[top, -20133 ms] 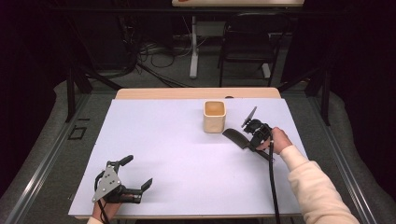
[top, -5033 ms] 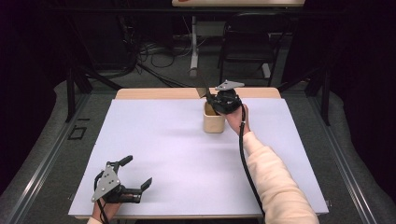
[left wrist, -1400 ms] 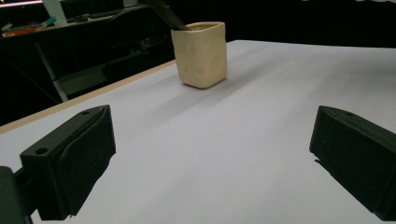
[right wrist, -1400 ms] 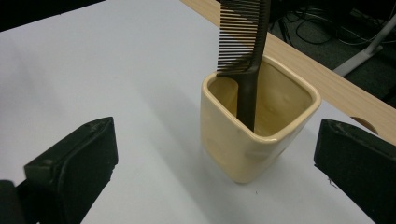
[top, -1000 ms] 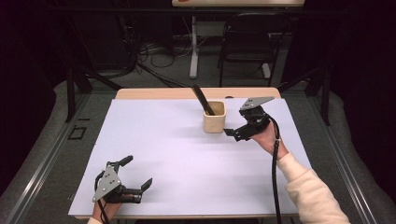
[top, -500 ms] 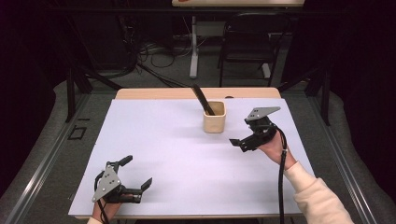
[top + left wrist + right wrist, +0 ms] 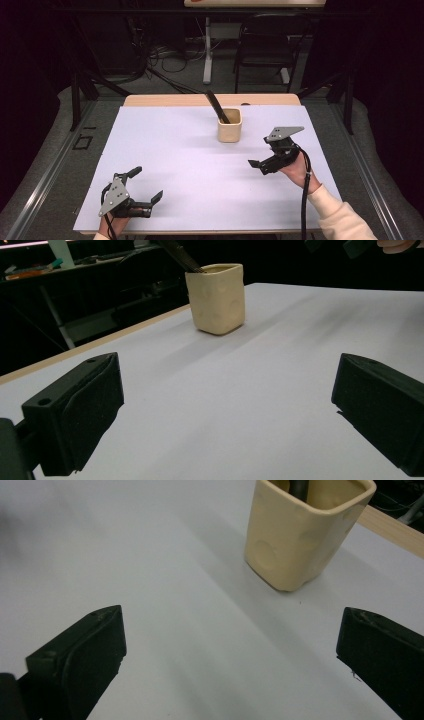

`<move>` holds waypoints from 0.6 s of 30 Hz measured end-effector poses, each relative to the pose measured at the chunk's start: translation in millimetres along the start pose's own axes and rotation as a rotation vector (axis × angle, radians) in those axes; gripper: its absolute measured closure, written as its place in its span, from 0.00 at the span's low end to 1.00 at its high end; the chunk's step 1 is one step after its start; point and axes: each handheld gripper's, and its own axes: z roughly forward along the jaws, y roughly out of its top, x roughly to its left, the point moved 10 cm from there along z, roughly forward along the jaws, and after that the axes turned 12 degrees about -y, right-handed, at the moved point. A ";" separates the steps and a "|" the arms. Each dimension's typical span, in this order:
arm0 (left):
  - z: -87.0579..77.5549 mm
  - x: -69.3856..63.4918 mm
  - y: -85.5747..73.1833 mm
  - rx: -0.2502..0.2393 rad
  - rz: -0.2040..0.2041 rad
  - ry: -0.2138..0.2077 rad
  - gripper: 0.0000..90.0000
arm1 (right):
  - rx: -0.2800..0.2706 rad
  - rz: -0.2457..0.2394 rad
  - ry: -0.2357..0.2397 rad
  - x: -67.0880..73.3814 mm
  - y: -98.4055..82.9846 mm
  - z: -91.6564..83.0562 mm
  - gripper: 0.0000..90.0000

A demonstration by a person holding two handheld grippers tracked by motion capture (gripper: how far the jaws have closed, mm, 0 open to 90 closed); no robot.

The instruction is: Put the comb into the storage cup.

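Cup [image 7: 230, 125] stands upright toward the desk's [image 7: 165, 150] far edge, a dark tool [image 7: 216, 106] leaning in it, tilted up-left. Right tongs [image 7: 257, 165] hang wide, empty, nearer; the cup lies forward-left of them. Left tongs [image 7: 146, 187] rest wide, empty, well apart.

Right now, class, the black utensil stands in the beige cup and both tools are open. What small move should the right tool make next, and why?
Probably settle the right tool down onto the white table, clear of the beige cup. The black utensil stands inside the cup, leaning on its rim, the tool's jaws are open and empty, and nothing else lies nearby to pick up.
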 end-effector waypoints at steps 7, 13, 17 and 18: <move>0.5 -0.4 0.1 0.000 -0.001 -0.001 0.00 | 0.028 -0.003 0.000 5.7 -19.5 -2.0 0.00; 0.8 -0.4 0.0 0.000 -0.001 -0.001 0.00 | 0.017 0.018 0.002 9.3 -30.0 -5.2 0.00; 0.5 -0.4 0.1 -0.001 -0.002 0.000 0.00 | 0.020 0.021 0.002 13.2 -37.0 -5.1 0.00; 0.4 -0.3 0.2 -0.001 -0.001 0.000 0.00 | 0.020 0.021 0.003 14.1 -38.8 -4.9 0.00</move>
